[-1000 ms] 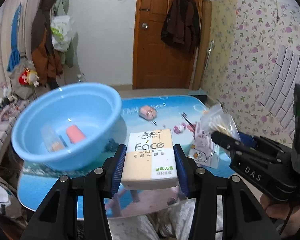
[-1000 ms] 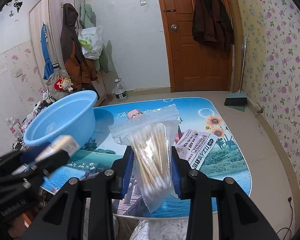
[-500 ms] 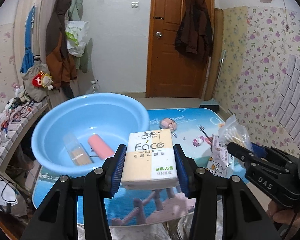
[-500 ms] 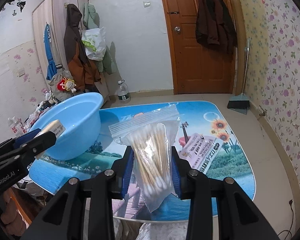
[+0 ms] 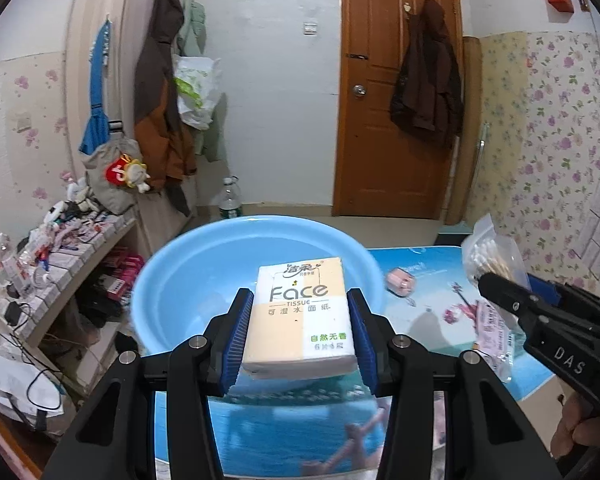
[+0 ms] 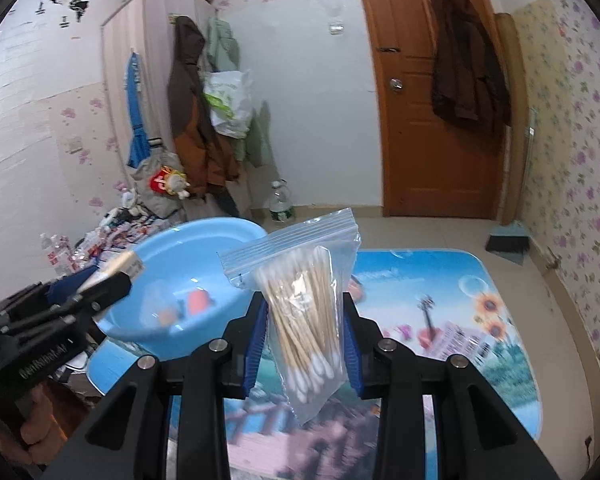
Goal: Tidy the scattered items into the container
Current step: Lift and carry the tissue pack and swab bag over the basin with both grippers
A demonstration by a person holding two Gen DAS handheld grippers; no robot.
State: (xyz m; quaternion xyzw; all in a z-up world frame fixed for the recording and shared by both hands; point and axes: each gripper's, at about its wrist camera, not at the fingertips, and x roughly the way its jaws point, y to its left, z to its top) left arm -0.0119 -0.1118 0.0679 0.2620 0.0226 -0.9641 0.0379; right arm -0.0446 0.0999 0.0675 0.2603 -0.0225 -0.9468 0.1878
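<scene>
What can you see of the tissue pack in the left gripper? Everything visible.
The tissue pack is a soft rectangular plastic-wrapped packet, printed half peach, half white, reading "Face TISSUE" with green and grey Chinese text. It looks sealed and undented. The left gripper clamps it by its two long sides with blue ribbed pads, printed face up, tilted towards the camera. It hangs clear of the table, in front of the blue basin; nothing else touches it.

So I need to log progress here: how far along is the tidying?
Partly done. The basin already holds a pink item and something beside it. In hand: the left gripper clamps a tissue pack, the right gripper a cotton swab bag. Left on the table: a pink thing and a flat packet.
</scene>
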